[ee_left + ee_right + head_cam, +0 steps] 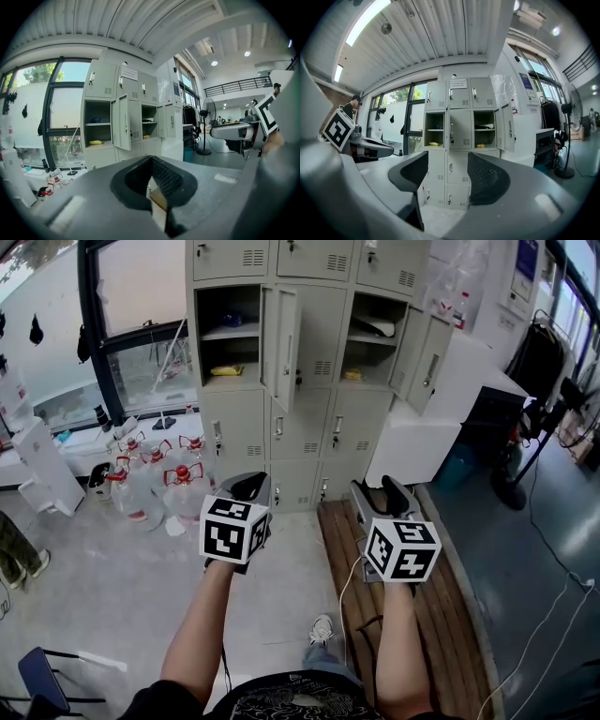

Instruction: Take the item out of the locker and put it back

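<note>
Well short of the locker [323,334] at top centre, the right claw [378,489] stands wide and empty, seemingly readied for the yellow item [226,370] lying on the left open shelf, the left claw [247,487] closed on nothing.

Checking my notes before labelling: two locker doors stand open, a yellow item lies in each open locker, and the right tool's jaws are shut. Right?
No: the right tool has its jaws wide apart, nothing between them, as the right gripper view shows. Two locker doors do stand open, a yellow item in each open locker.
</note>
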`<action>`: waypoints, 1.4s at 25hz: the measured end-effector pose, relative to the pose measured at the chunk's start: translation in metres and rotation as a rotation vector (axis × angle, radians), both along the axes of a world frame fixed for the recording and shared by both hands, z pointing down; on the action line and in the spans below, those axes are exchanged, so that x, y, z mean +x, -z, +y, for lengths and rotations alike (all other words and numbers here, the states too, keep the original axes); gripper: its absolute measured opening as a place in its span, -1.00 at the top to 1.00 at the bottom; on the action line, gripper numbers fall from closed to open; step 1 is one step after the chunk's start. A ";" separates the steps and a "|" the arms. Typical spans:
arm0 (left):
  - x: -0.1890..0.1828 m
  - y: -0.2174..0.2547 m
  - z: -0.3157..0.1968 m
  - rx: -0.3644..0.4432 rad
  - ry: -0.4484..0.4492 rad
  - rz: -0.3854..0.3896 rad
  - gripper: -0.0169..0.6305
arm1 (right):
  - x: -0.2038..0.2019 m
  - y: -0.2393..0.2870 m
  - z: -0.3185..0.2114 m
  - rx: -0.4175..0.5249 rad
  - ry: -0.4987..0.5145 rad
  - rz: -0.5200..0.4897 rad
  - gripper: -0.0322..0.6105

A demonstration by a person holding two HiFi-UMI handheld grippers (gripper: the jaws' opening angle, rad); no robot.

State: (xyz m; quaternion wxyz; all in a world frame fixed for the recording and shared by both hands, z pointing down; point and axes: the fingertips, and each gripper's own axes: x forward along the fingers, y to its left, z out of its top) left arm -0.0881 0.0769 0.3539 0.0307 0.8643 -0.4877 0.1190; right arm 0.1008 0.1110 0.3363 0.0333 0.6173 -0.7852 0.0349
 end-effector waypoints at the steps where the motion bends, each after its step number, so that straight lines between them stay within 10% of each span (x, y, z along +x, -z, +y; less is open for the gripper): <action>1: 0.002 -0.001 -0.004 -0.001 -0.002 -0.002 0.95 | 0.002 -0.001 -0.004 0.000 0.000 -0.003 0.00; 35: 0.154 -0.005 -0.268 -0.028 -0.003 -0.016 0.95 | 0.143 -0.003 -0.280 -0.018 0.021 -0.034 -0.03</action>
